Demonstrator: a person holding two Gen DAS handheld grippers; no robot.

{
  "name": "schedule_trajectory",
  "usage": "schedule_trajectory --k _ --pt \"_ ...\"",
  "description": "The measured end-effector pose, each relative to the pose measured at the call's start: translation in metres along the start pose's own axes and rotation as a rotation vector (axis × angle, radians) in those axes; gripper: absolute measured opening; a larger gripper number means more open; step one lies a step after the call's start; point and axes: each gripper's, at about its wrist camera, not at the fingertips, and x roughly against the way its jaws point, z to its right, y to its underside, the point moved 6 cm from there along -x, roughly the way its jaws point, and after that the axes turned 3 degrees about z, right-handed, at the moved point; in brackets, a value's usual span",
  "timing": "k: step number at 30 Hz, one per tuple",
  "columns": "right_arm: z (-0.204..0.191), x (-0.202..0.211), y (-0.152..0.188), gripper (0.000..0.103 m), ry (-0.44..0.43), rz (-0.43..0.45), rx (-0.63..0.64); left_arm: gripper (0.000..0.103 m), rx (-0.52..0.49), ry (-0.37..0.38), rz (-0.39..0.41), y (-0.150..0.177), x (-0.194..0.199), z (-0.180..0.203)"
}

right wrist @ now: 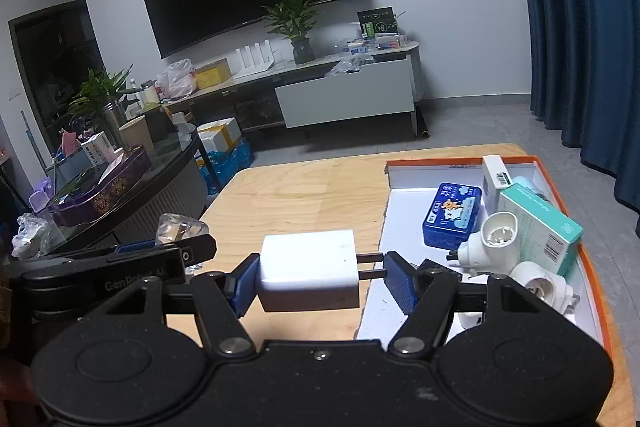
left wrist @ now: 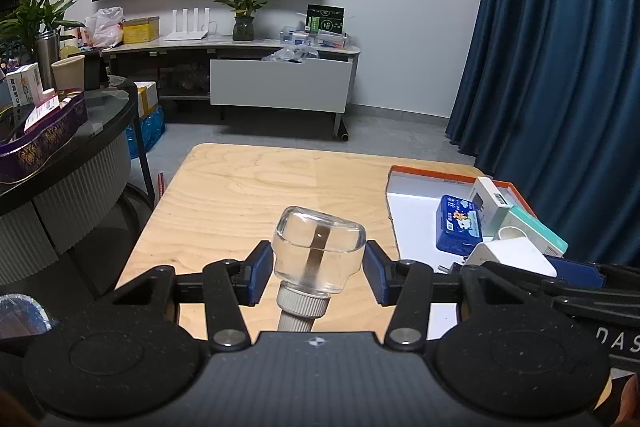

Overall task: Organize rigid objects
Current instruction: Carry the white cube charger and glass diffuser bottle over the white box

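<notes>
Left wrist view: my left claw (left wrist: 319, 269) grips a clear glass bottle (left wrist: 318, 257), cap toward the camera, above the wooden worktop (left wrist: 240, 195). My right claw (right wrist: 318, 277) clamps a white charger (right wrist: 306, 275) sideways, prongs against the right pad, just left of the orange-rimmed tray (right wrist: 404, 211) holding boxes and white plugs.

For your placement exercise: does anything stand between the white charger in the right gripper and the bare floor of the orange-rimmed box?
Nothing visible: the white charger hangs beside the orange-rimmed box, whose near-left floor is bare.
</notes>
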Motion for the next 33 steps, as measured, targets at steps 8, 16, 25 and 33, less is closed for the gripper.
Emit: schedule_trajectory --k 8,16,25,33 --pt "0.012 0.011 0.003 0.079 0.029 0.016 -0.014 0.05 -0.004 0.028 -0.003 0.0 0.003 0.01" --pt "0.031 0.021 0.003 0.079 0.07 0.034 -0.036 0.05 -0.028 0.07 -0.004 0.001 0.004 0.029" --pt "0.049 0.032 0.002 0.079 0.11 0.044 -0.051 0.05 -0.045 0.121 -0.012 0.001 0.002 0.047" --pt "0.068 0.043 0.0 0.079 0.157 0.06 -0.068 0.05 -0.067 0.167 -0.015 0.001 0.001 0.064"
